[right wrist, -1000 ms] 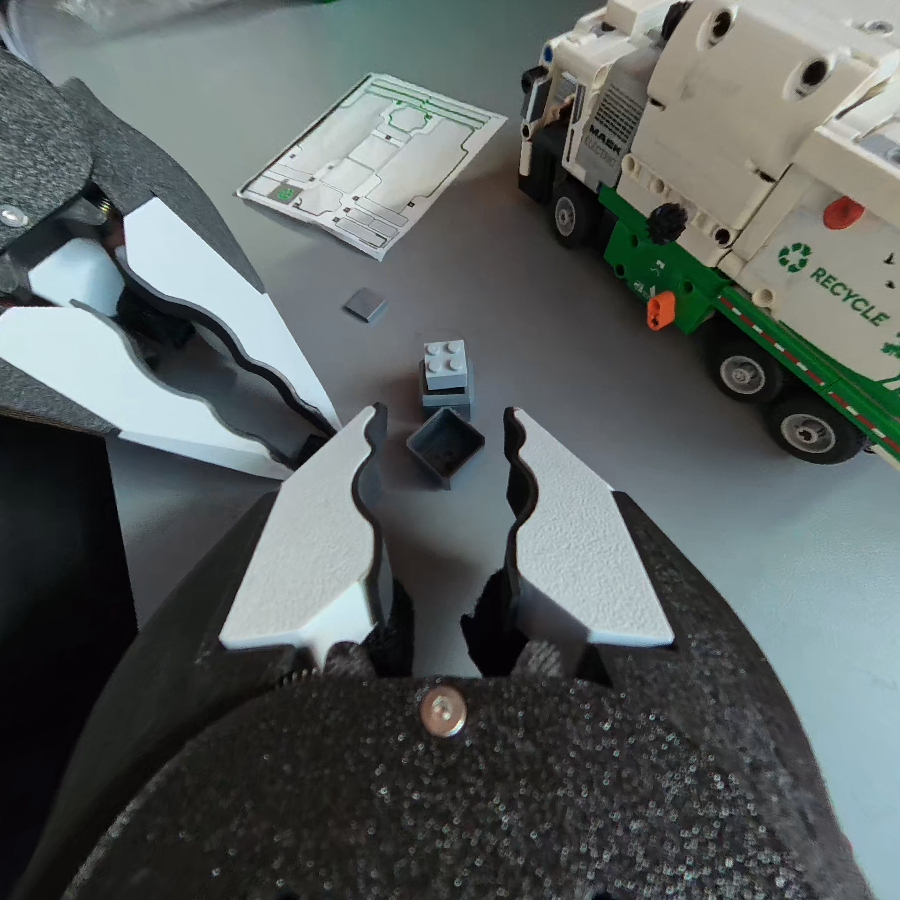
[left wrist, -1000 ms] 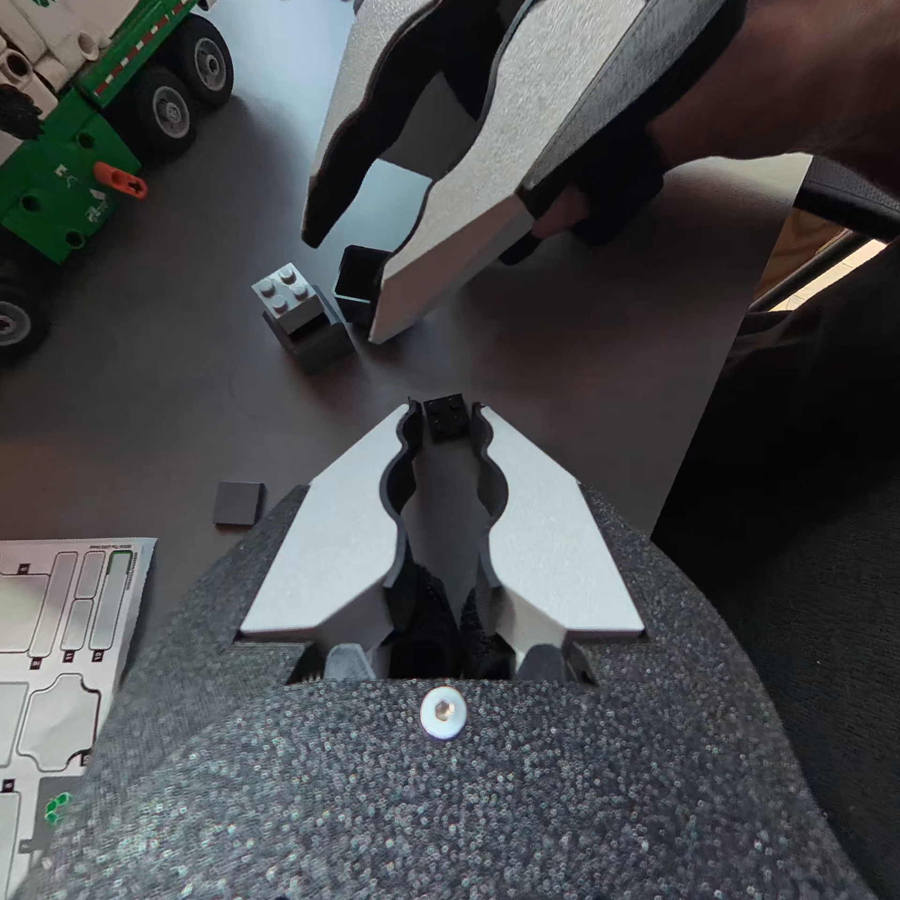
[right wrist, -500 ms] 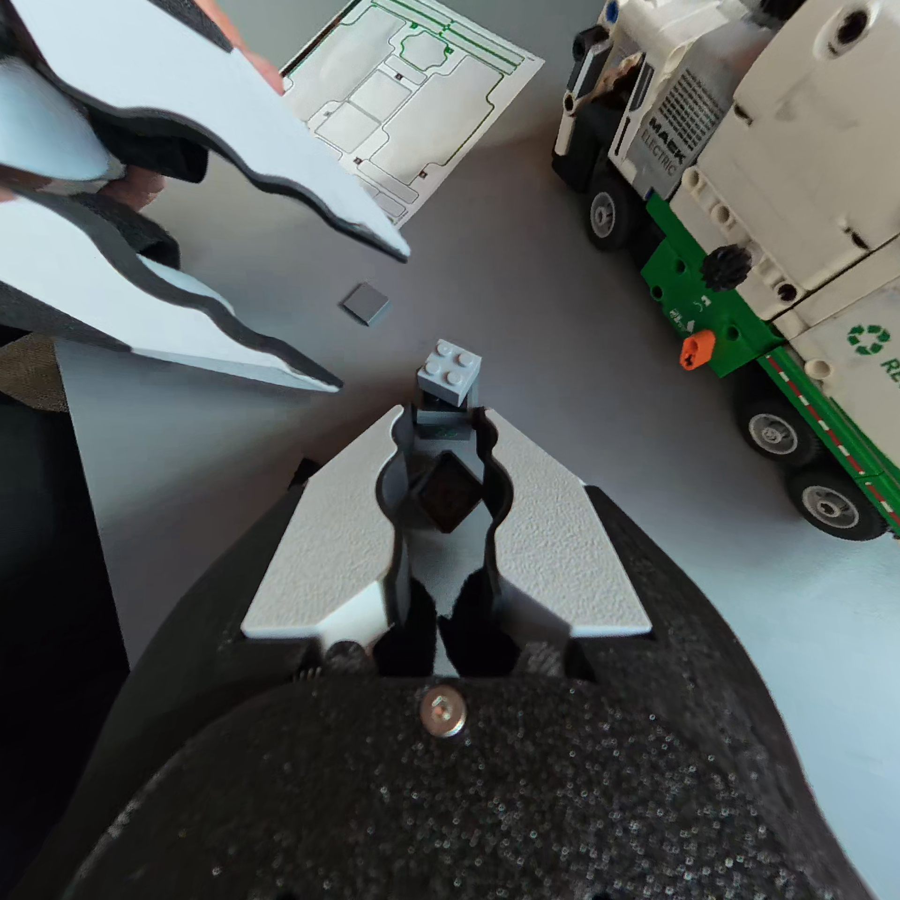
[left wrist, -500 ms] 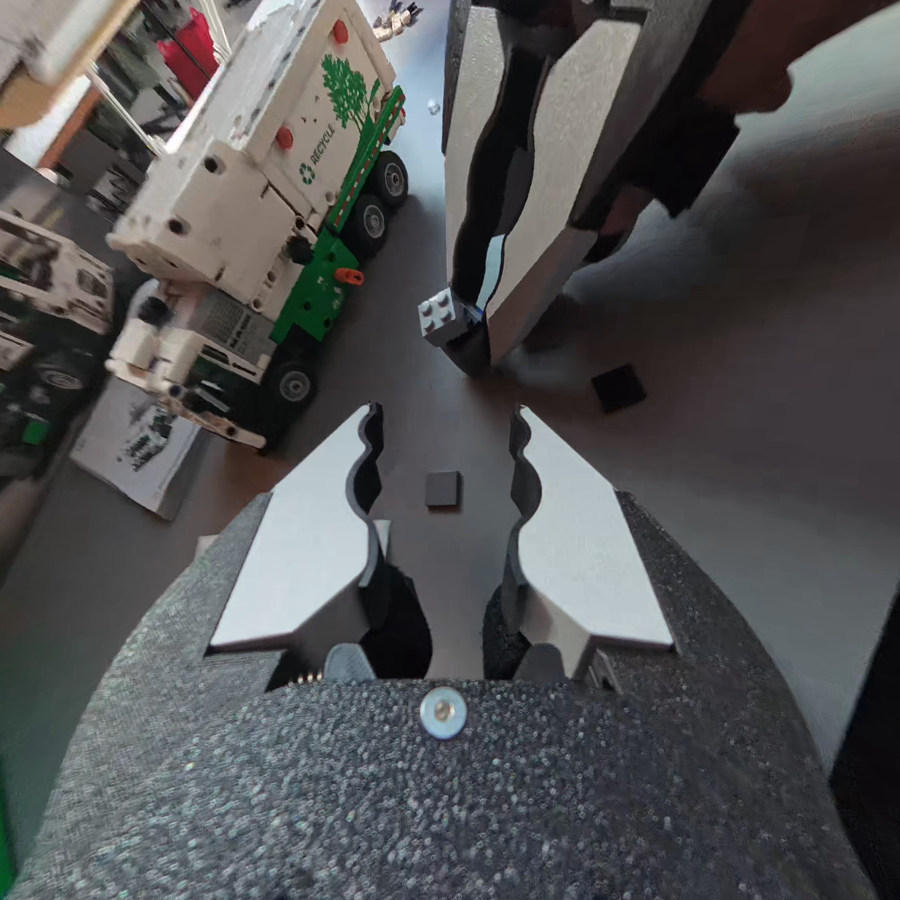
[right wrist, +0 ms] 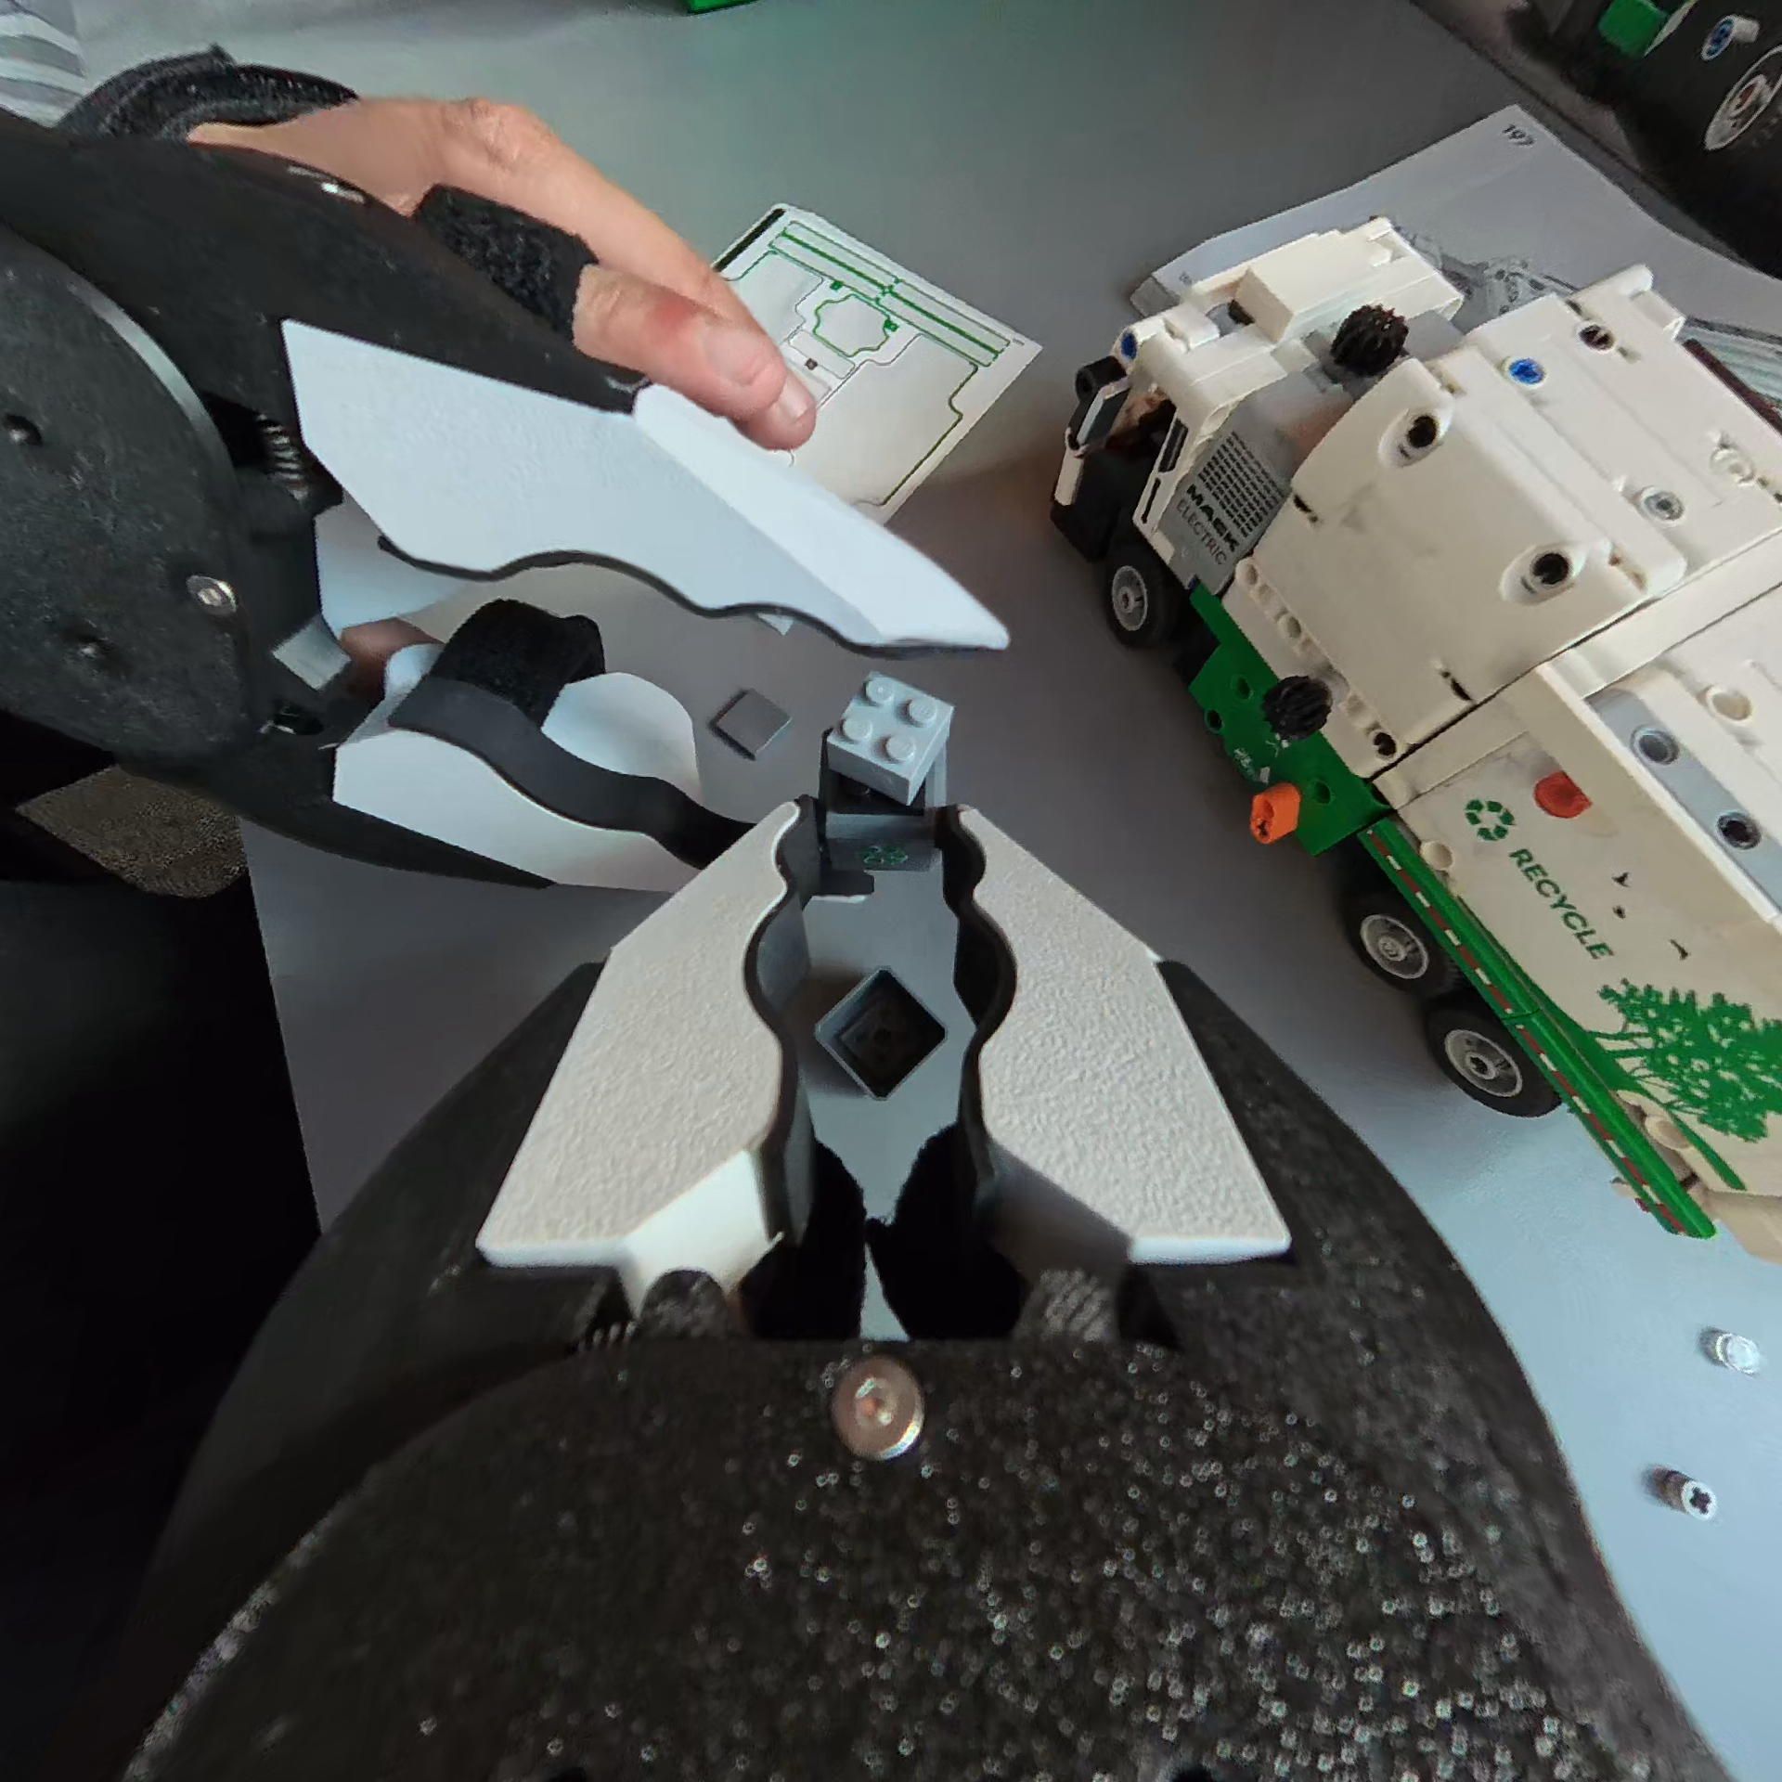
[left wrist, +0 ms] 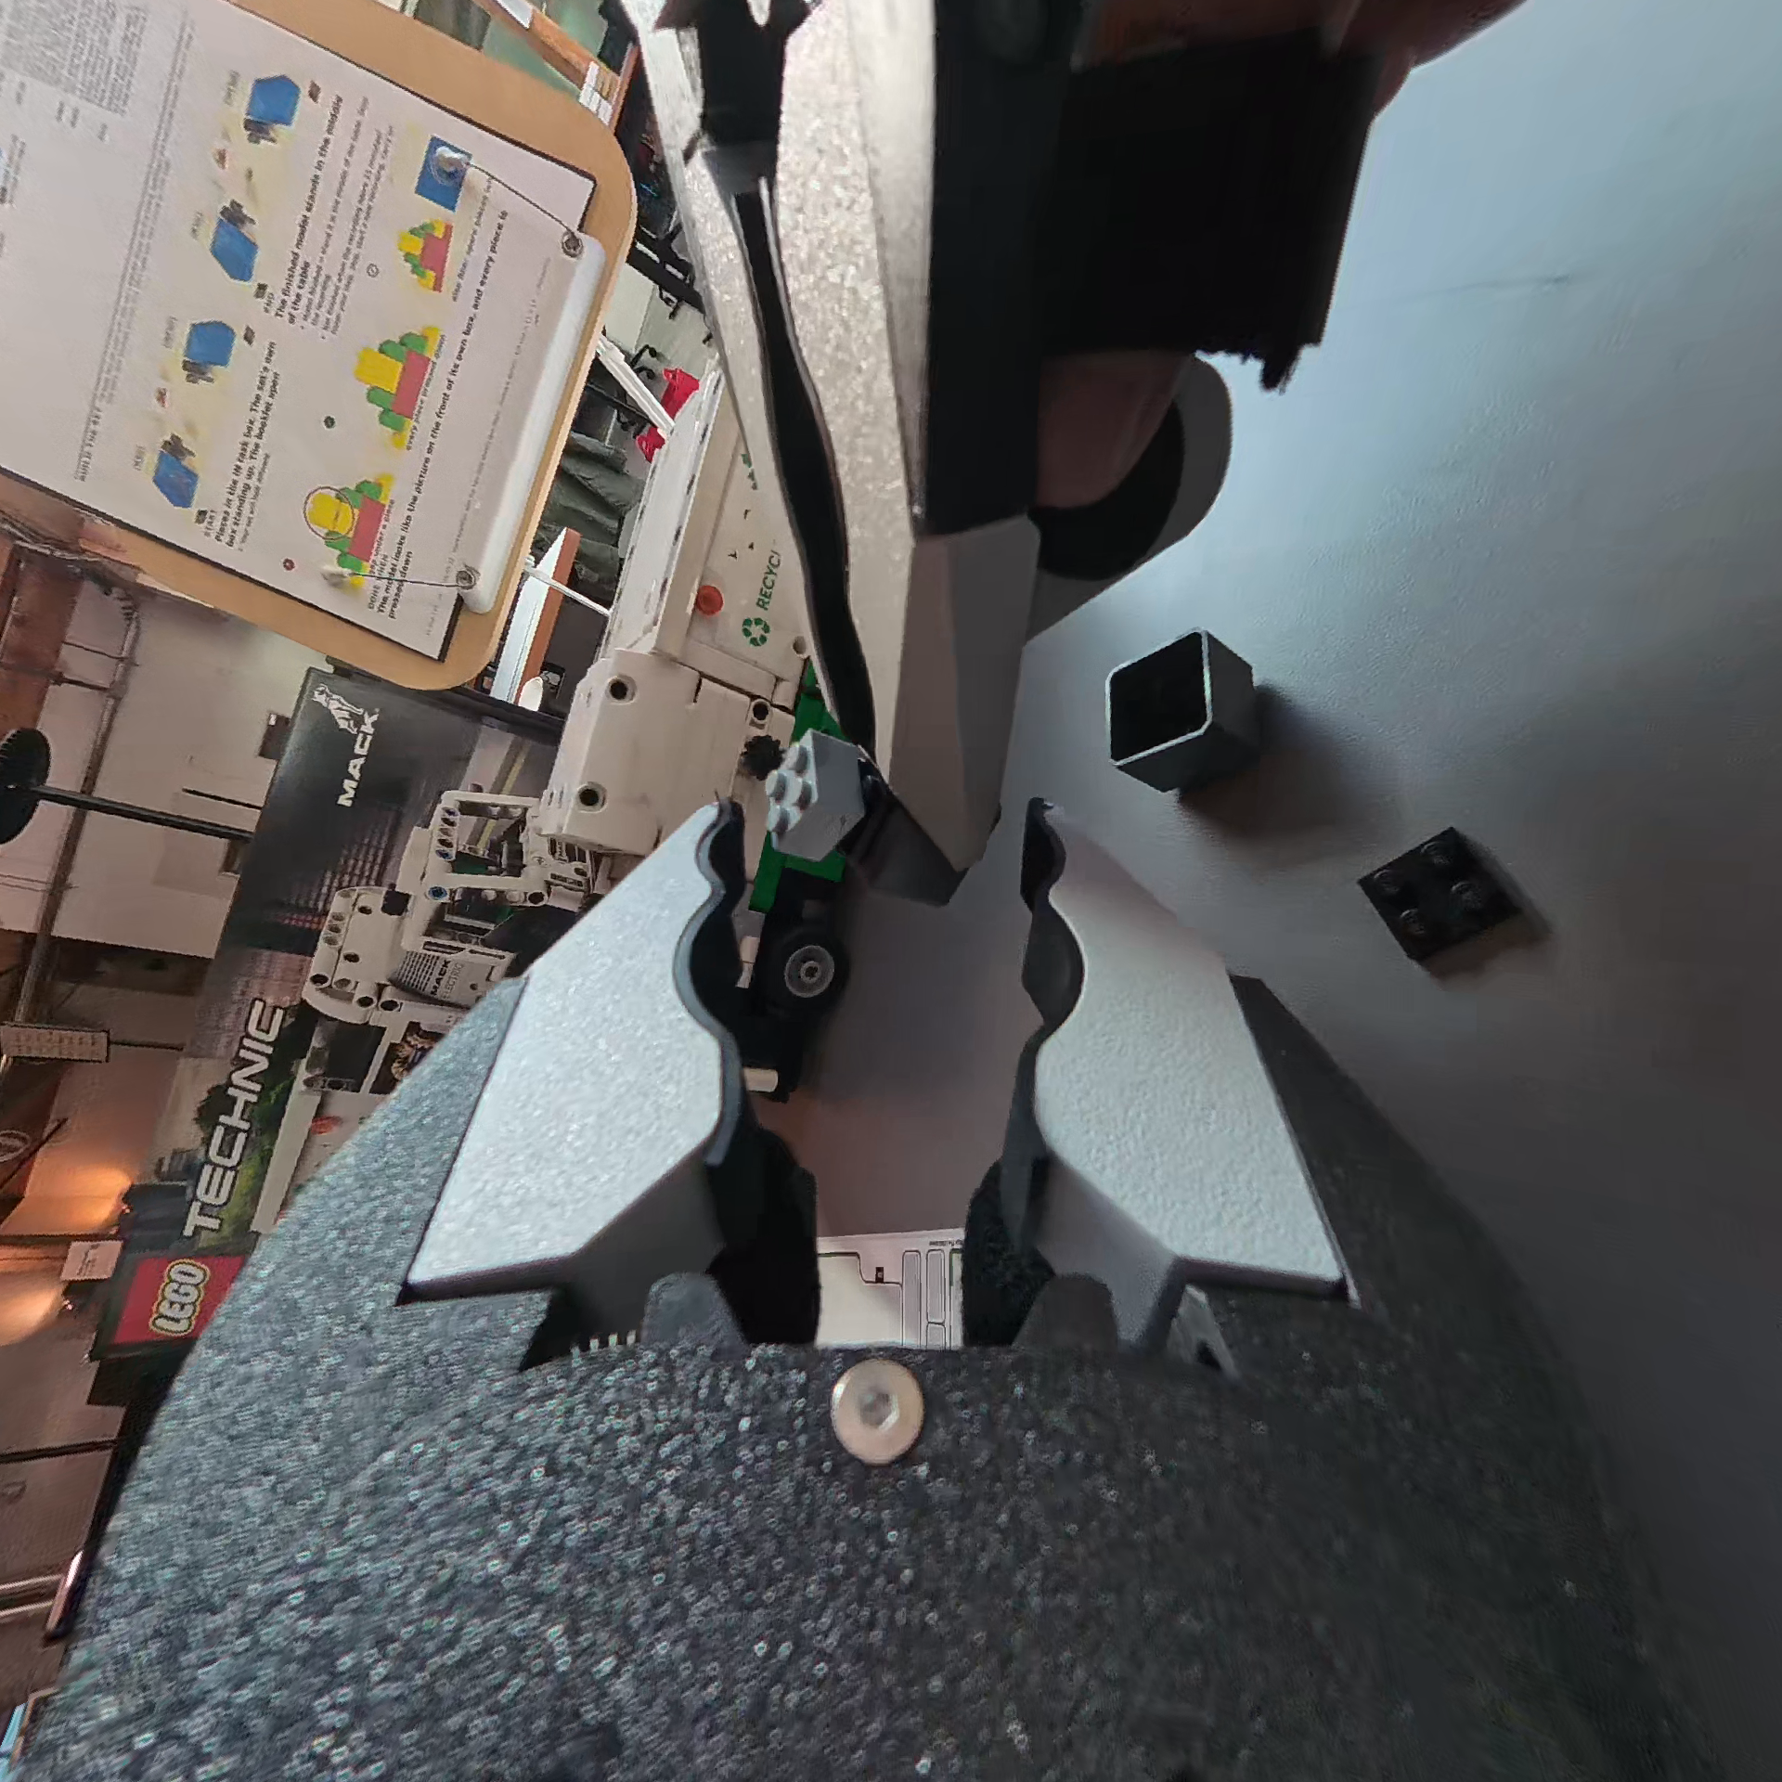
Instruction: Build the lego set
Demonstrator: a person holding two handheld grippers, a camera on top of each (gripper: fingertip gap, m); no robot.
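My right gripper [right wrist: 877, 824] is shut on a small dark grey block [right wrist: 877, 853] that carries a light grey 2x2 brick [right wrist: 892, 738], and holds this stack off the table. The stack also shows in the left wrist view [left wrist: 815, 791], right in front of my left gripper [left wrist: 877, 829], which is open, empty and rolled onto its side. Its fingers [right wrist: 675, 540] reach in from the left in the right wrist view. A hollow dark grey box piece [left wrist: 1181, 709] and a black 2x2 plate [left wrist: 1442, 892] lie loose on the grey table [left wrist: 1543, 386].
A white and green toy truck [right wrist: 1446, 627] stands at the right. A sticker sheet [right wrist: 897, 386] and a small dark flat tile [right wrist: 752, 723] lie behind the stack. A set box [left wrist: 289, 964] and a clipboard [left wrist: 289, 289] stand beyond. Two small screws [right wrist: 1683, 1499] lie at the right. Only a small space, under 4 cm, lies between the two pairs of fingers. From either gripper's tips it is about 7 cm to the black 2x2 plate [left wrist: 1442, 892].
My left gripper let go of the black plate, which now lies on the table, then opened and rolled sideways. My right gripper closed on the dark block and lifted the stack.
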